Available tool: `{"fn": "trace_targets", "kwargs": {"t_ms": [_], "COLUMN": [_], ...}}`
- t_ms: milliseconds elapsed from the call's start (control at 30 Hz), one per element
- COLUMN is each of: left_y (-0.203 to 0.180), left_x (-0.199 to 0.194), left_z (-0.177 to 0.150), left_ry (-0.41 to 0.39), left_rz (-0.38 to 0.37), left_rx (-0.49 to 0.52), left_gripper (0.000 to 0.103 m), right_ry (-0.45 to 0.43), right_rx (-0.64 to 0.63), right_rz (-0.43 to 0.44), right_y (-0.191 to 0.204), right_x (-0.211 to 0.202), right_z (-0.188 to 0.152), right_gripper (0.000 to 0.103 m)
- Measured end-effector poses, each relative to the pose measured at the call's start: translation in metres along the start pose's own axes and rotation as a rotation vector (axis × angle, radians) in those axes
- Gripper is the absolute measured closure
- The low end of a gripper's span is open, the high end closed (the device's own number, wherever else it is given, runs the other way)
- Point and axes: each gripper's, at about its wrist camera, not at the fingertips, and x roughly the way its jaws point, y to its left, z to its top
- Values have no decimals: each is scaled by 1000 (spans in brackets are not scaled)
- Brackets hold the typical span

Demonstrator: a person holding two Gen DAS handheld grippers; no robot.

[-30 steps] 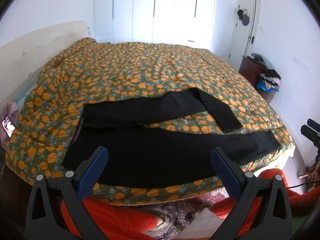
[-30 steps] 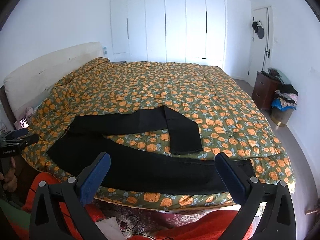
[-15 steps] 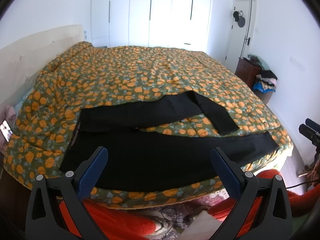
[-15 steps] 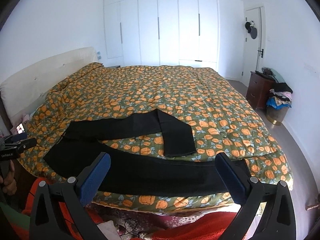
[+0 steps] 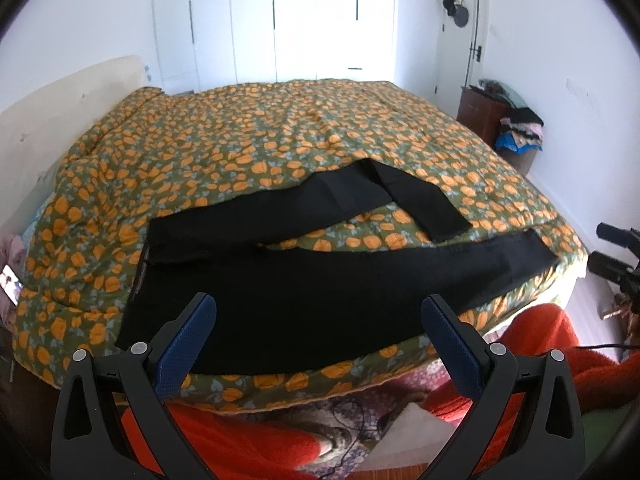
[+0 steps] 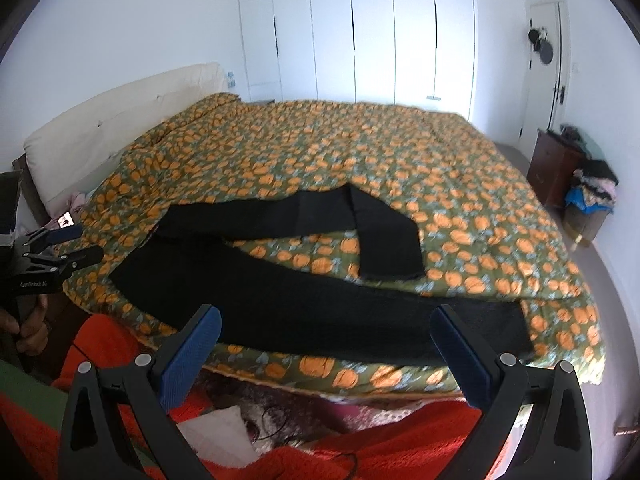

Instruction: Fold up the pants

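1. The black pants (image 5: 320, 292) lie on the bed's quilt (image 5: 280, 140) near its front edge, long axis left to right, waist at the left, cuffs at the right.
2. The near leg lies straight; the far leg (image 6: 384, 236) bends back toward the camera at its end.
3. The left gripper (image 5: 320, 344) and right gripper (image 6: 328, 348) both gape wide, holding nothing.
4. Compared with a second ago, the pants lie the same; both cameras have shifted slightly, the views closer.
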Motion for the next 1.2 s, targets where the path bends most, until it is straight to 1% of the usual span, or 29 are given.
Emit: {"fn": "trace_targets", "kwargs": {"t_ms": [100,233,300,433,500,733,1033,1200], "left_y": [-1,-2,-2,-7,-8,-5,-8,-6], "left_x": [0,1,1,8,10,16,25,26], "left_z": [0,-1,-1,-4,-7,-12,-21,-22], "left_ry": [-1,0,2,18,24,62,116,125], "left_rz": [2,3,18,127,150,152,181,182], "left_rx": [1,2,10,73,86,76,86,82], "left_gripper": [1,1,1,1,1,1,1,1], "right_ry": [22,19,16,17,23,18,27,31], "right_rx": [0,-11,-16,-18,-14,-34,-45,-69], "right_rz": [10,36,48,55,60,58,60,60], "right_y": [3,5,7,10,11,15,19,24], "right_x": [5,2,2,4,6,6,8,11], "right_z": [-4,-7,-7,-8,-8,-7,-9,-10], "right_gripper": [0,0,0,0,0,0,0,0]}}
